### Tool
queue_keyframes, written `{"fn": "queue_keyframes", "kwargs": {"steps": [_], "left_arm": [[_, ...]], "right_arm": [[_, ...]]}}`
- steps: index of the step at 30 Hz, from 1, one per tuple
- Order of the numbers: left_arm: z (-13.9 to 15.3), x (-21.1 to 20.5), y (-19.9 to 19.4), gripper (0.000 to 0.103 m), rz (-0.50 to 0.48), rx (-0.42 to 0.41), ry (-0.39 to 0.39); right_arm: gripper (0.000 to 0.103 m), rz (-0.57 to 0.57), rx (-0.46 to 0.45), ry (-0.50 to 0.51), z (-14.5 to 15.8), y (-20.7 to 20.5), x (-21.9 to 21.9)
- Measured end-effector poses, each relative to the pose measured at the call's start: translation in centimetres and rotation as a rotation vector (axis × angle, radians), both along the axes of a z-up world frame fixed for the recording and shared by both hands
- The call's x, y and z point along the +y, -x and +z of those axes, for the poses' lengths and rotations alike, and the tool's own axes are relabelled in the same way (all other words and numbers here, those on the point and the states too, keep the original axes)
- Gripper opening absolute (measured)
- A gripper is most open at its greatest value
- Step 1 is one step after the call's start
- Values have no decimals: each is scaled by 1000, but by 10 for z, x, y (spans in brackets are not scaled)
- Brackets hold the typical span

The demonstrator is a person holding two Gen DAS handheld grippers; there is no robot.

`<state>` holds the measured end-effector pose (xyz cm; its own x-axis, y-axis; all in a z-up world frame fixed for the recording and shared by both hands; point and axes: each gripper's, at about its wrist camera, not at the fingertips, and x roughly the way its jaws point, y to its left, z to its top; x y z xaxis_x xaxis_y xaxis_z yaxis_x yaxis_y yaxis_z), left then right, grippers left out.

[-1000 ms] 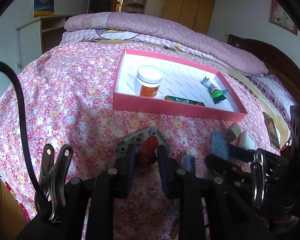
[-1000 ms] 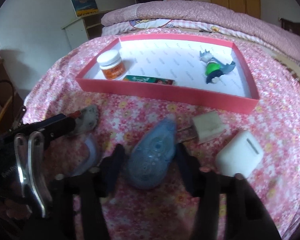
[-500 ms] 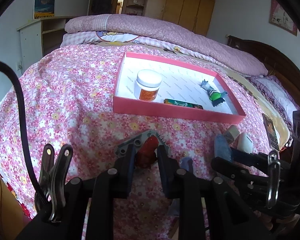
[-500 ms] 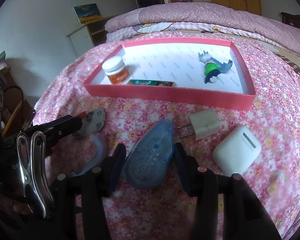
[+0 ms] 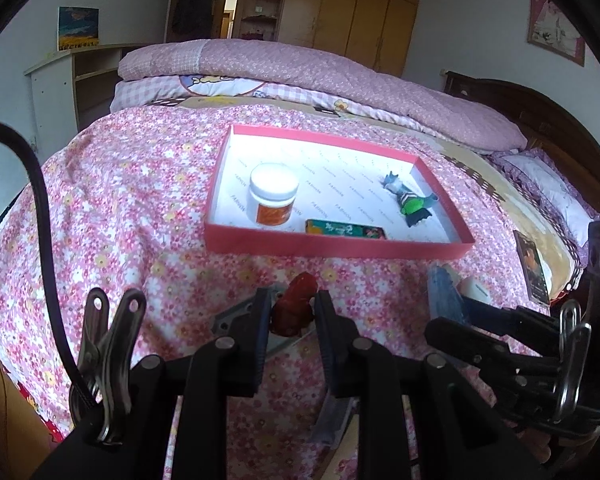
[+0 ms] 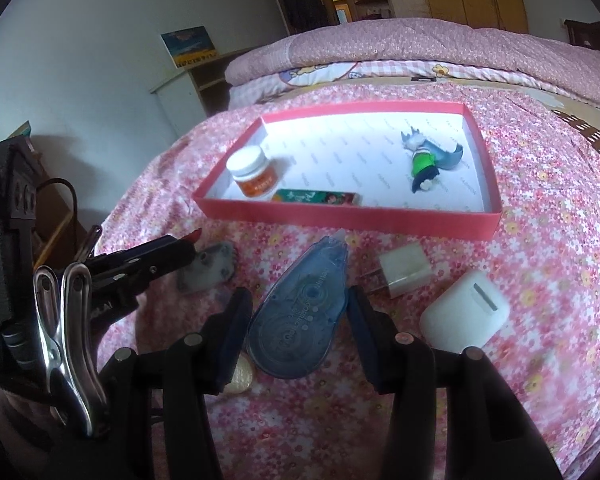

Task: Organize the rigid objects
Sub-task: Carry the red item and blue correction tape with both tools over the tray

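Pink floral cotton, the bedspread spreads under everything we hold, soft and faintly creased. Ahead of both our grippers sits the pink tray, a shallow rectangle of stiff card with a white printed floor. In it we see a round jar with a white lid and orange label at its near left, a flat green packet lying along the near wall, and a small plastic figurine in green on its side toward the far right.

Our right gripper is clamped on the correction tape, a smooth translucent blue teardrop whose nozzle points toward the tray; both pads press its flanks. Just right of it lie a cream cube-shaped charger plug with its prongs toward the tape, and a rounded white earbud case, matte and pebble-like. A yellowish disc shows partly under our left finger.

Our left gripper is closed on a small red, glossy piece joined to a flat grey metal part with round holes; we cannot tell what the thing is. The fingers hide most of it. It is near the tray's front wall, to the left of the tape.
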<state>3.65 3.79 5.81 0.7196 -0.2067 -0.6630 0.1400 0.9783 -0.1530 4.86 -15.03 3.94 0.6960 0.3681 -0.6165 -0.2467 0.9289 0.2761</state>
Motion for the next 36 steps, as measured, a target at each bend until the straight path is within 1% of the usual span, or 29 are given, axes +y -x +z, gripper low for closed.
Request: {"fn": "queue_keyframes", "kwargs": {"steps": [6,12,20,36], "left_arm": [[9,-6,-5,23,-11,-12,3],[19,-15,-13,23,-28,-33,-12],[24,-29,-25,23,-51,-43,-25],[35,-51,-76,23,-81,-61,-47]], "right_arm": [[50,2,-11,-17,8,0,-8],[50,-7,-23,-17,14,-1,-16],[50,-20,-38,-13,22,-8,-29],[50,-41,-71,4,41,-36,-48]]}}
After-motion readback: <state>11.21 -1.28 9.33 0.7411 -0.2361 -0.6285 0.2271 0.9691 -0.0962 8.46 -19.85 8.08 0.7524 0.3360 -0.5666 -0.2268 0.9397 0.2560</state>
